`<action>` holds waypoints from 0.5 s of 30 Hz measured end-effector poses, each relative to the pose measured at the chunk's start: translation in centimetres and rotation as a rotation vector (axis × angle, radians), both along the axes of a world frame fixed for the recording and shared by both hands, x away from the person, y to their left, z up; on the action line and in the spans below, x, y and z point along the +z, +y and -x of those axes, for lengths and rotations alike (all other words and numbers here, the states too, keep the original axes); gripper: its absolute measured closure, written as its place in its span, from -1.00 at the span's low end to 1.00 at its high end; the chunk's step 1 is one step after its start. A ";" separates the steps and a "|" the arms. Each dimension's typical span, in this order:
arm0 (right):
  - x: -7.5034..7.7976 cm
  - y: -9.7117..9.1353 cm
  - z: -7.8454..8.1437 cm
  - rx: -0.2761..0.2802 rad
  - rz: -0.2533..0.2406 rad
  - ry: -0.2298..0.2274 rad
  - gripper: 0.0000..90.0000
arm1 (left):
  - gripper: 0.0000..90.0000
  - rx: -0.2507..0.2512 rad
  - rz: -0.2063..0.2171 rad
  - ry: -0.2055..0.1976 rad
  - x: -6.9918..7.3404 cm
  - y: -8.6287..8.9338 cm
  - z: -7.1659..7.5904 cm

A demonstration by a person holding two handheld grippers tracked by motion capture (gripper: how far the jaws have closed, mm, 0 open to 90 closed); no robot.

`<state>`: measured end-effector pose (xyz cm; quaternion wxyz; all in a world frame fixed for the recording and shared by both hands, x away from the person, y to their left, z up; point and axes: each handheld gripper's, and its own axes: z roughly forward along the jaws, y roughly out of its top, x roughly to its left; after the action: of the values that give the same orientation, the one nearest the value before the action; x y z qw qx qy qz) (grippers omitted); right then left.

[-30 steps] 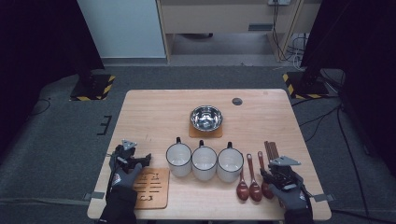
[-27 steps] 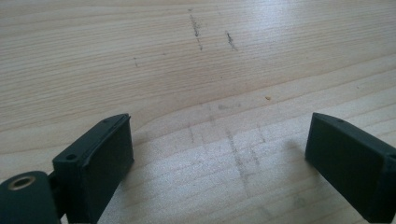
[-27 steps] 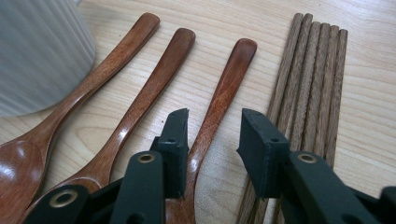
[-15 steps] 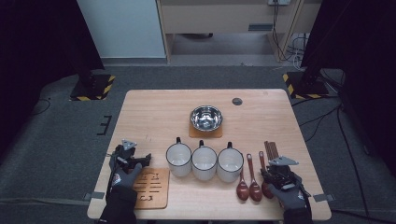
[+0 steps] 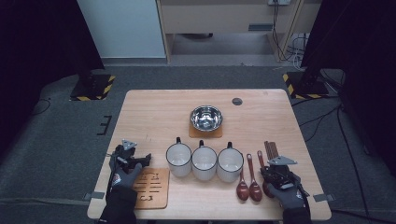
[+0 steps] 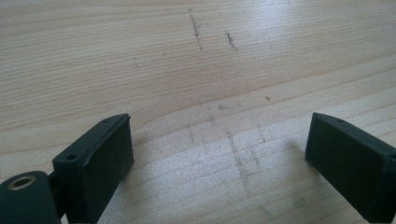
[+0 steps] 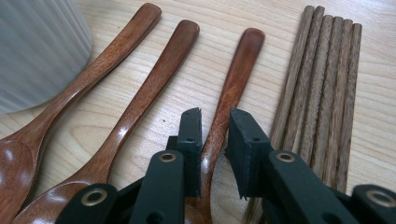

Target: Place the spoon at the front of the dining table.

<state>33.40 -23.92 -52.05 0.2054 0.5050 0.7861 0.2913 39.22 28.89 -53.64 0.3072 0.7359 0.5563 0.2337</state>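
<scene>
Three dark wooden spoons (image 7: pixel 159 74) lie side by side at the table's front right, beside a bundle of chopsticks (image 7: pixel 322 84). My right gripper (image 7: pixel 215 116) sits low over the rightmost spoon (image 7: pixel 238 70). Its jaws have just been closing and stand narrowly open on either side of that spoon's handle, the pads close to it. From above, the right gripper (image 5: pixel 267 170) lies over that spoon (image 5: pixel 260 158). My left gripper (image 5: pixel 145 159) rests at the front left, jaws wide open over bare wood (image 6: pixel 215 93) with nothing between them.
Three white mugs (image 5: pixel 204 161) stand in a row at the front centre, one close to the spoons (image 7: pixel 37 51). A steel bowl (image 5: pixel 206 117) sits on a coaster behind them. A slotted wooden trivet (image 5: pixel 152 186) lies by the left hand. A small black disc (image 5: pixel 237 101) lies far back.
The right gripper's jaws have narrowed around the rightmost spoon's handle. Both hands have stayed where they were.
</scene>
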 end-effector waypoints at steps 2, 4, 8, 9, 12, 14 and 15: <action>0.0 0.0 0.0 0.002 0.000 0.000 0.69 | -0.86 0.000 0.000 0.000 0.0 0.0 0.0; 0.0 0.0 0.0 0.002 0.000 0.000 0.71 | -0.86 0.000 0.000 0.000 0.0 0.0 0.0; 0.0 0.0 0.0 0.004 -0.006 0.003 0.76 | -0.86 0.000 0.000 0.000 0.0 0.0 0.0; 0.0 0.0 0.0 0.005 -0.006 0.004 0.76 | -0.86 0.000 0.000 0.000 0.0 0.0 0.0; 0.0 0.0 0.0 0.006 -0.006 0.005 0.76 | -0.86 0.000 0.000 0.000 0.0 0.0 0.0; 0.0 0.1 0.0 0.010 -0.007 0.005 0.77 | -0.86 0.000 0.000 0.000 0.0 0.0 0.0; 0.0 0.1 0.0 0.011 -0.008 0.005 0.78 | -0.86 0.000 0.000 0.000 0.0 0.0 0.0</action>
<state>33.37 -23.83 -52.04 0.1998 0.5021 0.7883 0.2941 39.22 28.89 -53.64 0.3073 0.7360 0.5561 0.2337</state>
